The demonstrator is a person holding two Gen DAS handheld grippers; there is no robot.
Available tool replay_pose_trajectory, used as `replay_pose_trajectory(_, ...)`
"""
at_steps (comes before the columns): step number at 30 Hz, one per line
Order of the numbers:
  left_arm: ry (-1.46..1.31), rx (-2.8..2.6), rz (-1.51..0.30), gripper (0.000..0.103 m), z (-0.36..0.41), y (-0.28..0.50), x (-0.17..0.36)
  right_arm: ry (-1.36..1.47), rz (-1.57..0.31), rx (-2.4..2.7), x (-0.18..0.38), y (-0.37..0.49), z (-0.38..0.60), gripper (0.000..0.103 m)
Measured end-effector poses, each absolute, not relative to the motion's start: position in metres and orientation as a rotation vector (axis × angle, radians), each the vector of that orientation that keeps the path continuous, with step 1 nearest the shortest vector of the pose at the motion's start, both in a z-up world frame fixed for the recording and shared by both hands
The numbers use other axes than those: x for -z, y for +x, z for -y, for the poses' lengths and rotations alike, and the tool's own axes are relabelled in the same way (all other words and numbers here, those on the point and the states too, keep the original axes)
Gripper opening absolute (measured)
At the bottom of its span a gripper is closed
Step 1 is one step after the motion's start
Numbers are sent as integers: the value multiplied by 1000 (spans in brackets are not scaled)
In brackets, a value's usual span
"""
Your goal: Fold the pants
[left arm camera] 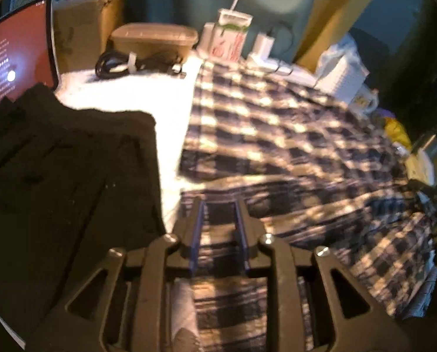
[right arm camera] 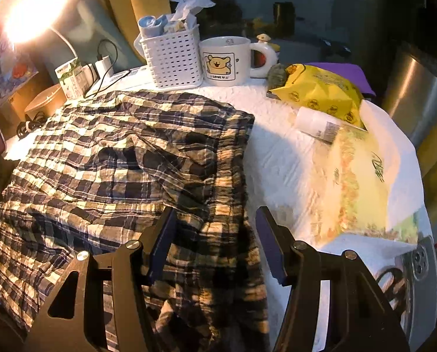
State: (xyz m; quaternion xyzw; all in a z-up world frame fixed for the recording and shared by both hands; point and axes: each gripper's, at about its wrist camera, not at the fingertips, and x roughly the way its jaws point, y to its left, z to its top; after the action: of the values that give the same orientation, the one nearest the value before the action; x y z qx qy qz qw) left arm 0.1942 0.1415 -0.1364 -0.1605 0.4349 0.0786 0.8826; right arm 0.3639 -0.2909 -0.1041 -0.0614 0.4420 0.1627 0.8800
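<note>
The plaid pants (left arm camera: 277, 135) lie spread on the white-covered table (left arm camera: 124, 94), dark blue and cream checks. They also show in the right wrist view (right arm camera: 107, 158), rumpled, with one edge hanging over the near side. My left gripper (left arm camera: 218, 205) hovers just above the near left edge of the pants, its jaws a little apart with cloth seen under them, not pinched. My right gripper (right arm camera: 215, 214) is wide open over the right edge of the pants near the table front.
A black garment (left arm camera: 66, 176) and a red tablet (left arm camera: 16, 67) sit at left. A white basket (right arm camera: 174, 58), bear mug (right arm camera: 227, 61), yellow bag (right arm camera: 321, 94), bottle (right arm camera: 315, 123) and printed cloth (right arm camera: 362, 182) crowd the right. Cables and boxes (left arm camera: 154, 41) line the back.
</note>
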Motion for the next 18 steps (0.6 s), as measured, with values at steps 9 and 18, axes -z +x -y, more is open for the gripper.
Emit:
replay_pose_trajectory(9,-354,-204,-920,47,-147,193,146,-128,-942,-314,107,377,296,59)
replay_pose_trajectory(18,-246,-94,-918,28,-129,212,147,-162,-941,-329,106,391,287,59)
